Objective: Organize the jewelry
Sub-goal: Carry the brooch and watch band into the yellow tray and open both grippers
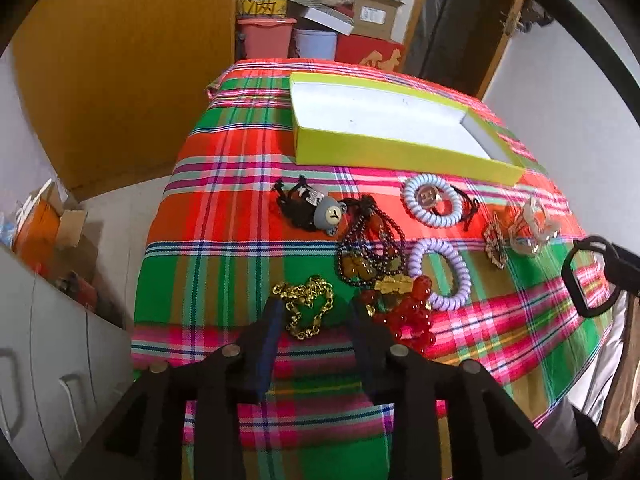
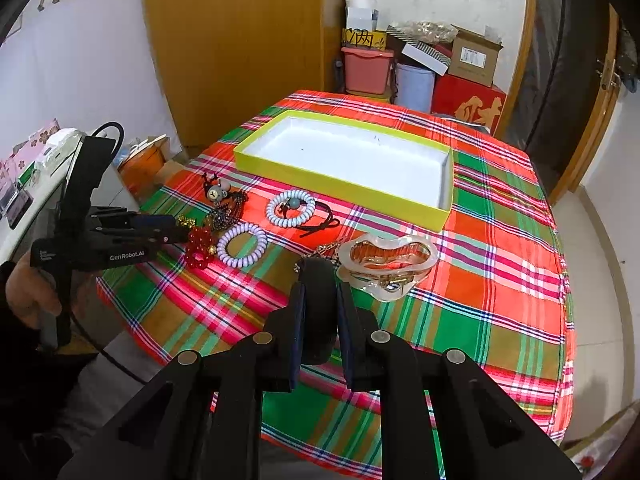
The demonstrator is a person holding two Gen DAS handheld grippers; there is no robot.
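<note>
A plaid-covered table holds a shallow yellow-green box (image 1: 400,152) (image 2: 340,184) with a white inside. In front of it lies jewelry. My left gripper (image 1: 314,312) (image 2: 180,226) is open, its fingers either side of a gold chain (image 1: 308,308) (image 2: 186,221) without pressing it. A red bead bracelet (image 1: 412,320) (image 2: 199,246), a purple coil tie (image 1: 464,276) (image 2: 242,229) and dark beads (image 1: 360,256) lie close by. My right gripper (image 2: 320,292) is shut on a black band (image 2: 318,320) (image 1: 567,278), just short of a clear claw clip (image 2: 386,260) (image 1: 528,224).
A bear charm (image 1: 330,214), a pale blue coil tie (image 1: 408,200) (image 2: 272,210) and a gold brooch (image 1: 494,244) also lie on the cloth. Buckets and cartons (image 2: 400,68) are stacked behind the table. A white cabinet (image 1: 48,360) stands at the left. A person's hand (image 2: 24,292) holds the left gripper.
</note>
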